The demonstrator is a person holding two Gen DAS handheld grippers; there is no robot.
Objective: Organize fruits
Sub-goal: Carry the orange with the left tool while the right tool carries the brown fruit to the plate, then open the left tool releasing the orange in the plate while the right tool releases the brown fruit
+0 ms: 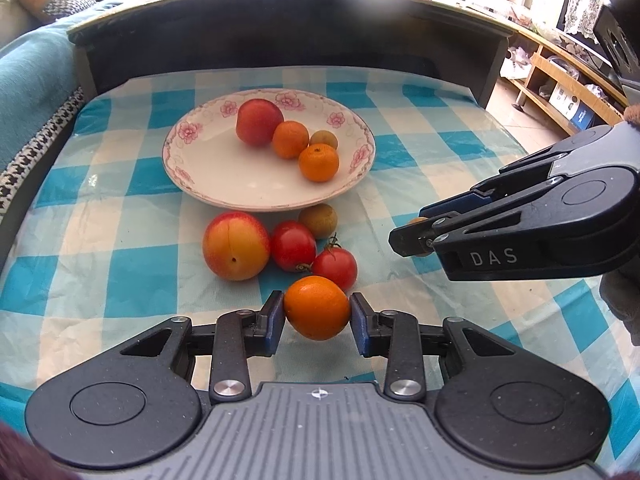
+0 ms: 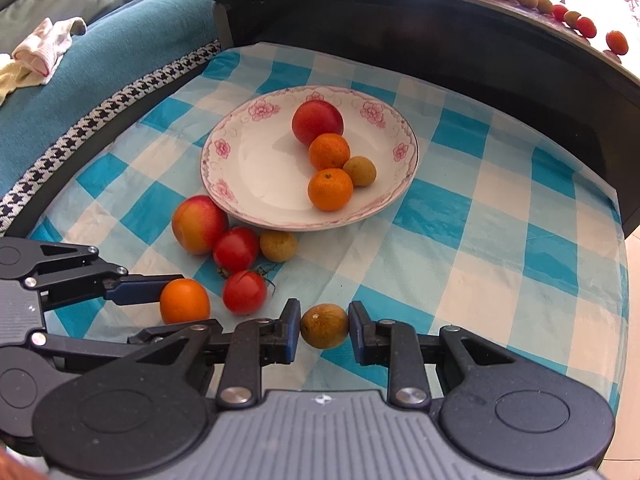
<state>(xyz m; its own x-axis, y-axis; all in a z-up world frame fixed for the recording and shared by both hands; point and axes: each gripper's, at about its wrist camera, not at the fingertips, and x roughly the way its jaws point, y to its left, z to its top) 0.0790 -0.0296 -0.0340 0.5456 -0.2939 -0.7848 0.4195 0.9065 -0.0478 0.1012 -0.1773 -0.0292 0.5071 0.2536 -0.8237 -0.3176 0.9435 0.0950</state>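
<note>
1. The left gripper [image 1: 317, 307] has its blue-padded fingers [image 1: 275, 322] pressed against both sides of an orange mandarin [image 1: 317, 307], which sits clamped between them over the checked tablecloth [image 1: 460, 184].
2. The right gripper [image 2: 324, 326] has its fingers [image 2: 292, 330] closed on a brownish-green longan [image 2: 324, 326]; in the left wrist view only a sliver of that fruit shows at the fingertips.
3. The two grippers stand side by side, the left one's fingers reaching in from the left edge of the right wrist view, near but not touching the right one.
4. A white plate [image 2: 248, 168] with pink flowers on its rim rests in the middle of the tablecloth. On it lie a red peach [image 2: 317, 122], two mandarins [image 2: 329, 151] touching each other, and a small longan [image 2: 359, 171] beside them.
5. Just in front of the plate, on the cloth, lie a yellow-red peach [image 1: 235, 246], two red tomatoes [image 1: 293, 245] and another longan [image 1: 318, 221], bunched together.
6. Behind the cloth stands a dark raised ledge [image 1: 280, 28] with more small fruit along its top.
</note>
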